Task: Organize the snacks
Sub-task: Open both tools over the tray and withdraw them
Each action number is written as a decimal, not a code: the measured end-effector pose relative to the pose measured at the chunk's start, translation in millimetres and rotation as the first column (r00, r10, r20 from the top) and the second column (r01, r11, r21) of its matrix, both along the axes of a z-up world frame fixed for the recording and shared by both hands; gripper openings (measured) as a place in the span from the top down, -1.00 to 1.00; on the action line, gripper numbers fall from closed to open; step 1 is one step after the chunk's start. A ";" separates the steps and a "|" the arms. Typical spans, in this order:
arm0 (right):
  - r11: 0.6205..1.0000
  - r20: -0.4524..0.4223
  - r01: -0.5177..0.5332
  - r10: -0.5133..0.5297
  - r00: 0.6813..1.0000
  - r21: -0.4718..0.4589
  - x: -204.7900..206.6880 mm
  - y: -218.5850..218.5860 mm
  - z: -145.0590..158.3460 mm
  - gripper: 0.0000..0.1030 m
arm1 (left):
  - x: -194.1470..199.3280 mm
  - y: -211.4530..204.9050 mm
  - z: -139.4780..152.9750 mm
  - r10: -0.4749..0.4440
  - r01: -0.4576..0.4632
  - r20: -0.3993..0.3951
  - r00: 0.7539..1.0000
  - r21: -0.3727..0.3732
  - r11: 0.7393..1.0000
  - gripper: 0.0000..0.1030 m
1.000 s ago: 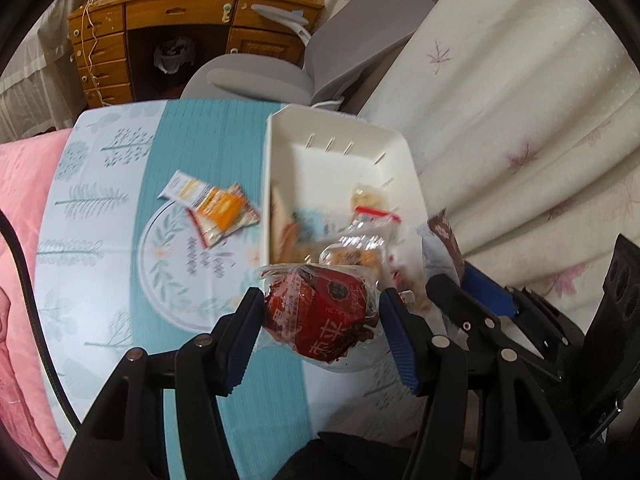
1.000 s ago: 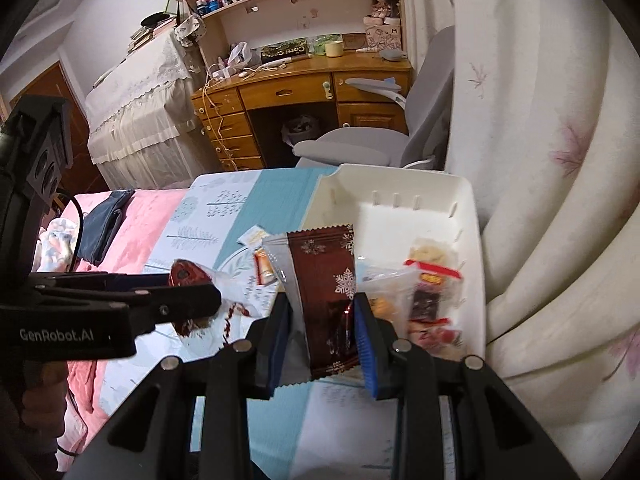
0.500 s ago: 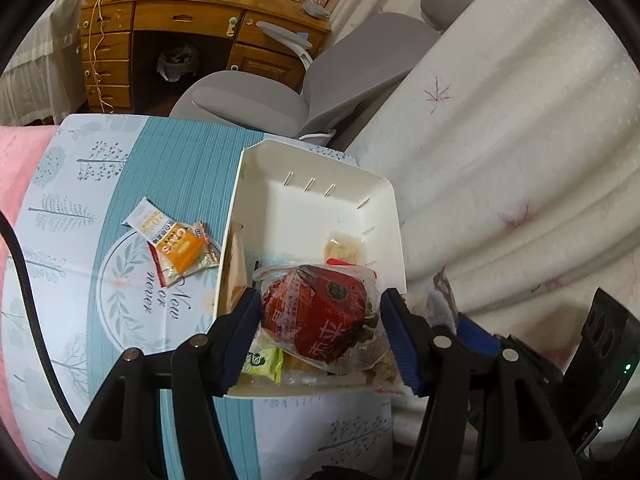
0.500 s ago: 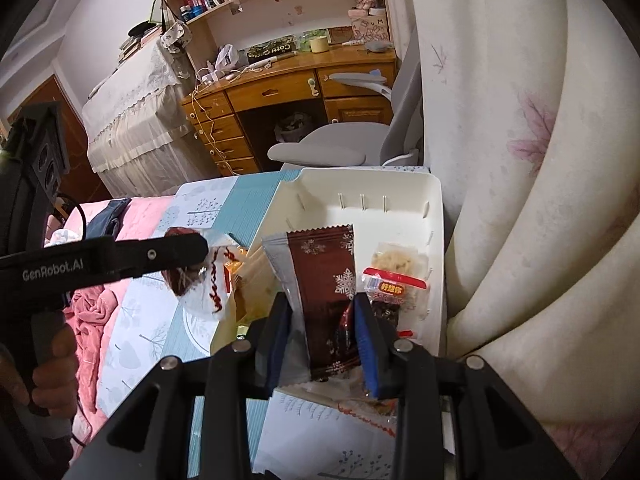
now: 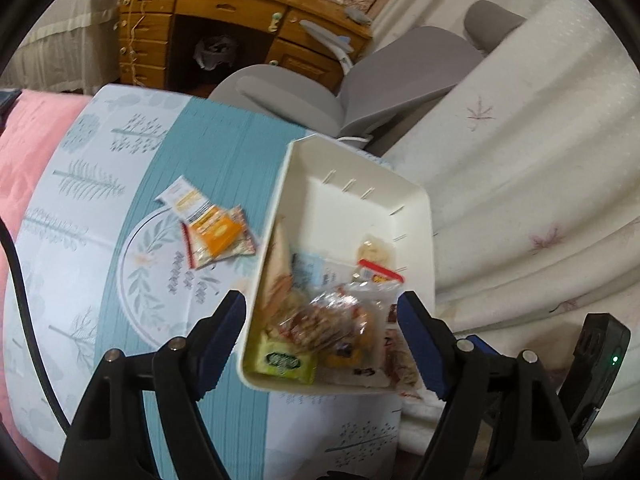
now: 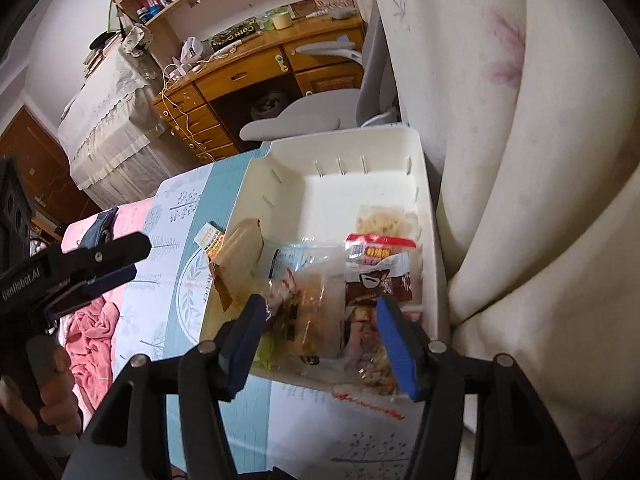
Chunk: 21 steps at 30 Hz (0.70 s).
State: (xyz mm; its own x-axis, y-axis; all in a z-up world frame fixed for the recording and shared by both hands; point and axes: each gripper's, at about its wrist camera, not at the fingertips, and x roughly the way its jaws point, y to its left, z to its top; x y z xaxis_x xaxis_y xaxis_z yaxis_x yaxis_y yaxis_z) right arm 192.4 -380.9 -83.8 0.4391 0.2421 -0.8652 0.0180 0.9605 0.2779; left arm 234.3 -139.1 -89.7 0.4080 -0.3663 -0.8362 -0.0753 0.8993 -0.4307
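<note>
Both your claws are spread wide and empty, left gripper [image 5: 322,316] and right gripper [image 6: 320,320] over the white bin [image 5: 416,216], where snack packets [image 5: 332,320] pile up.

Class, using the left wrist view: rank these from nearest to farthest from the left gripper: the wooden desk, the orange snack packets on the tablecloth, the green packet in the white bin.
1. Green packet, in the white bin's near corner, between the left gripper's open fingers.
2. Orange snack packets, on the tablecloth left of the bin.
3. Wooden desk, across the room at the top.
</note>
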 end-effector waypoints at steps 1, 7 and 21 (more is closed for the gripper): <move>1.000 -0.013 0.005 -0.005 1.000 0.008 -1.0 2.2 -2.6 -0.19 | -3.3 3.9 -3.6 0.005 -0.005 -0.009 1.000 0.000 1.000 -0.49; 0.999 -0.082 0.026 -0.023 0.996 0.040 -9.0 20.2 -15.9 -0.25 | -28.3 31.3 -23.8 0.009 -0.010 -0.041 0.999 -0.007 1.000 -0.49; 0.993 -0.220 0.090 -0.071 0.973 0.077 -28.8 105.8 -37.5 -0.33 | -69.5 134.1 -42.0 0.010 -0.009 -0.082 0.997 0.017 1.000 -0.49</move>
State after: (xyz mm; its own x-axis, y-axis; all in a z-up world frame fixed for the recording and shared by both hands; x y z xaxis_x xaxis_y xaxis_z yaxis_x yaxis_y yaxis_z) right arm 163.6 -275.1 -121.3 0.2645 0.2910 -0.9195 0.1633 0.9261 0.3400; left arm 164.8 -5.0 -131.7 0.3409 -0.3484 -0.8732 -0.1188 0.9054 -0.4076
